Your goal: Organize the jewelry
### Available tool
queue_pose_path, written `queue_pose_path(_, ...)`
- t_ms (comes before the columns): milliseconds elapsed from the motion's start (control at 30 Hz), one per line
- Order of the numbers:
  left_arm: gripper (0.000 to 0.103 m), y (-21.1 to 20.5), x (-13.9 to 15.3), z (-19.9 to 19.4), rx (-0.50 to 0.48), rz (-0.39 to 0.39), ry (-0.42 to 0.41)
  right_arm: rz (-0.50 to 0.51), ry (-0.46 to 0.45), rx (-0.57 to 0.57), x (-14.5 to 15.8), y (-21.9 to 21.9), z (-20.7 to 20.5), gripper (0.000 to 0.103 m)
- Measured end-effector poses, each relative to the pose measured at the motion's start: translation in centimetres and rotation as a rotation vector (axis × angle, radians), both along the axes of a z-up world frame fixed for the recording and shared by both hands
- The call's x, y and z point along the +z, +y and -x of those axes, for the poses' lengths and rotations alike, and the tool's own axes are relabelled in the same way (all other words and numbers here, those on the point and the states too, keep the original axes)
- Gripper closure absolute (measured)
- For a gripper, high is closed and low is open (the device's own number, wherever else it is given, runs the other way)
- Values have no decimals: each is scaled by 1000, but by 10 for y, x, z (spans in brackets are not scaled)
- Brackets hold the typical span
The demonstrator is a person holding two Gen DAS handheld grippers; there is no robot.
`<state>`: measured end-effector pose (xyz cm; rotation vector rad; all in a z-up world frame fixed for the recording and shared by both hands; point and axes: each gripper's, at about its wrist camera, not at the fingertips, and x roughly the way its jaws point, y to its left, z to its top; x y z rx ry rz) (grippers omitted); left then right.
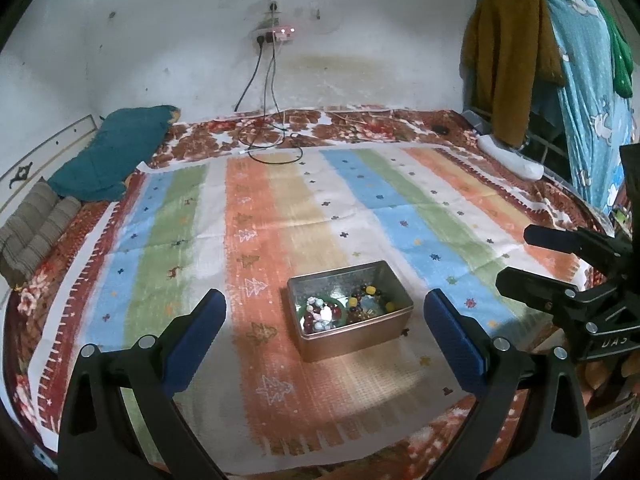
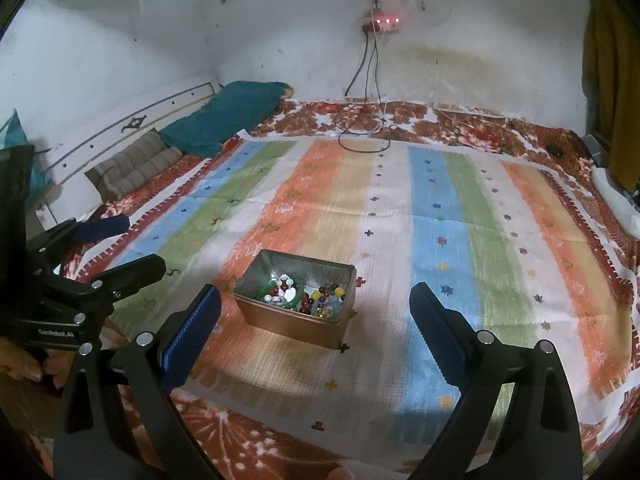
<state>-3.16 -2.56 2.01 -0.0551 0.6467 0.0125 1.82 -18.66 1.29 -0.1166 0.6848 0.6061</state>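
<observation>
A rectangular metal tin (image 1: 394, 312) (image 2: 296, 330) stands on the striped cloth (image 1: 280, 216) (image 2: 440, 220). It holds bead bracelets (image 1: 362, 304) (image 2: 324, 300) and a green bangle (image 1: 338, 308) (image 2: 280, 292). My left gripper (image 1: 326, 312) is open and empty, held above the cloth with the tin between its blue pads. My right gripper (image 2: 316, 308) is open and empty, the tin just left of its middle. Each gripper shows at the edge of the other's view: the right one (image 1: 516, 258) and the left one (image 2: 140, 242), both open.
The cloth lies on a bed with a floral blanket (image 1: 360, 124). A teal pillow (image 1: 116, 152) and a brown cushion (image 1: 36, 232) lie at the left. Cables (image 1: 272, 148) trail from a wall socket. Clothes (image 1: 560, 60) hang at the right.
</observation>
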Motion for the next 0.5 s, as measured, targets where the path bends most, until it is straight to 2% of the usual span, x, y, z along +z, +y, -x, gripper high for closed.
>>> queue_pose_path(500,6,1,-1,0,-6,3,-2,17,-14,8,-1,4,5,7)
